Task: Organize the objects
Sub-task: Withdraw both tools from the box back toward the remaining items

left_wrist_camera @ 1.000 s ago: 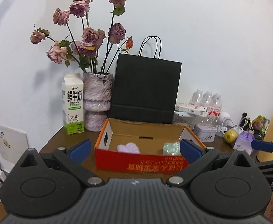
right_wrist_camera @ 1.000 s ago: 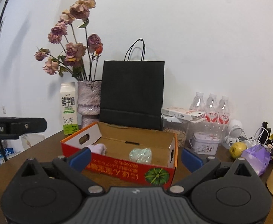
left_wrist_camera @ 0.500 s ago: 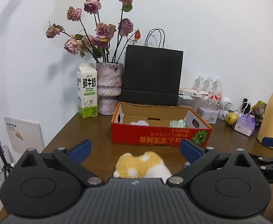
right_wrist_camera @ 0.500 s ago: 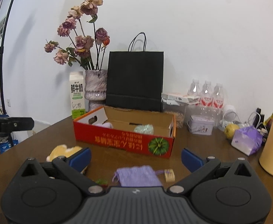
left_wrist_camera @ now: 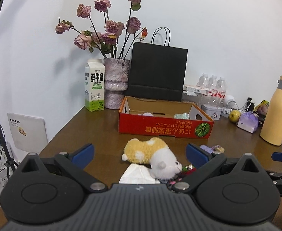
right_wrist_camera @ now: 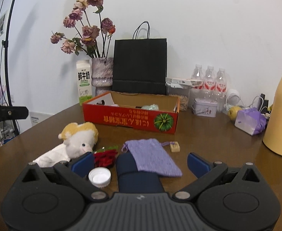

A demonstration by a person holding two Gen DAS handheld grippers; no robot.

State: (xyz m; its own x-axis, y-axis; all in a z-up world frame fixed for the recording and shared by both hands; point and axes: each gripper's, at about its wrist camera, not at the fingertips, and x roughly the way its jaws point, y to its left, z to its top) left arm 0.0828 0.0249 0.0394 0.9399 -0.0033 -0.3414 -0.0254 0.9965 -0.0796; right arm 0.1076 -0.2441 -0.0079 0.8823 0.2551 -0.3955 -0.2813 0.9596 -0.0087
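A red cardboard box point(left_wrist_camera: 165, 129) point(right_wrist_camera: 129, 120) stands open mid-table with a pale purple item and a green item inside. A yellow and white plush toy point(left_wrist_camera: 150, 154) point(right_wrist_camera: 79, 138) lies in front of it on a white tissue point(left_wrist_camera: 137, 175). A purple knit pouch point(right_wrist_camera: 152, 156), a red flower point(right_wrist_camera: 104, 156), a white bottle cap point(right_wrist_camera: 99, 177) and a dark blue item point(right_wrist_camera: 133, 175) lie near my right gripper point(right_wrist_camera: 140, 162). My left gripper point(left_wrist_camera: 140, 154) is open above the plush. Both grippers are open and hold nothing.
At the back stand a milk carton point(left_wrist_camera: 94, 90), a vase of dried roses point(left_wrist_camera: 116, 85), a black paper bag point(left_wrist_camera: 157, 73) and water bottles point(right_wrist_camera: 209, 80). A yellow flask point(right_wrist_camera: 281, 111), a purple bag point(right_wrist_camera: 250, 121), a fruit and a tin sit right. The table edge runs along the left.
Both grippers have pulled back from the box and lowered. The plush, tissue, pouch, flower and cap have come into view close in front of them.
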